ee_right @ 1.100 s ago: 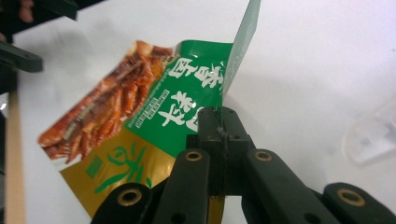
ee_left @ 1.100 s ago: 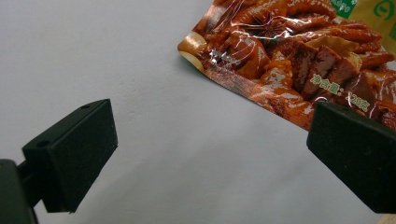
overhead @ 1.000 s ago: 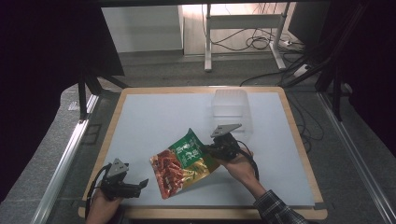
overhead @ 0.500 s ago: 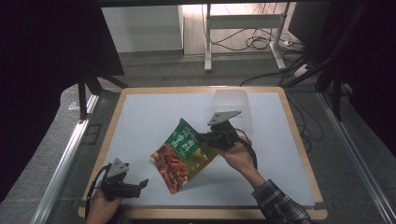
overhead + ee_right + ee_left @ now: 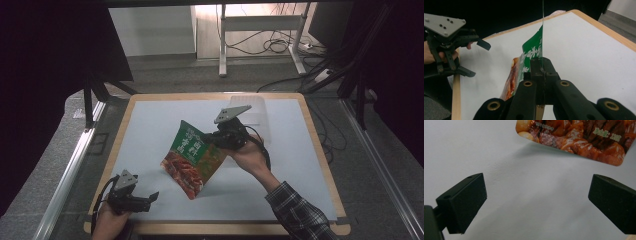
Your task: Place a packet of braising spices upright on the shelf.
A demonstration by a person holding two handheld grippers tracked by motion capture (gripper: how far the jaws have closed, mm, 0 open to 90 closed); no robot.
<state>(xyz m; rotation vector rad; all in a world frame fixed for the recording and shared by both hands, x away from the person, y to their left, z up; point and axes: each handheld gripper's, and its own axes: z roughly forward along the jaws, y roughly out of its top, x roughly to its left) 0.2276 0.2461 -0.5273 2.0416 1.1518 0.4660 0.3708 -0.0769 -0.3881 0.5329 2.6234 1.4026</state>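
A green and red snack bag (image 5: 191,156) hangs tilted over the middle of the white table, its lower corner just above the surface. My right gripper (image 5: 217,141) is shut on the bag's right edge. In the right gripper view the jaws (image 5: 541,68) pinch the bag (image 5: 532,53) edge-on. My left gripper (image 5: 151,197) rests open near the table's front left corner, apart from the bag. Its own view shows two black jaws spread wide around the gripper's middle (image 5: 536,195), nothing between them, with the bag's red lower edge (image 5: 579,137) farther off. The left gripper (image 5: 479,59) also appears in the right gripper view.
A clear plastic container (image 5: 253,108) stands at the back of the table, just behind my right hand. The white table top (image 5: 150,130) has a wooden rim (image 5: 320,150). Black stands and cables lie on the floor beyond.
My right gripper has risen and shifted toward the back with the bag, lifting it off the table into a steeper tilt. The left gripper has stayed put.
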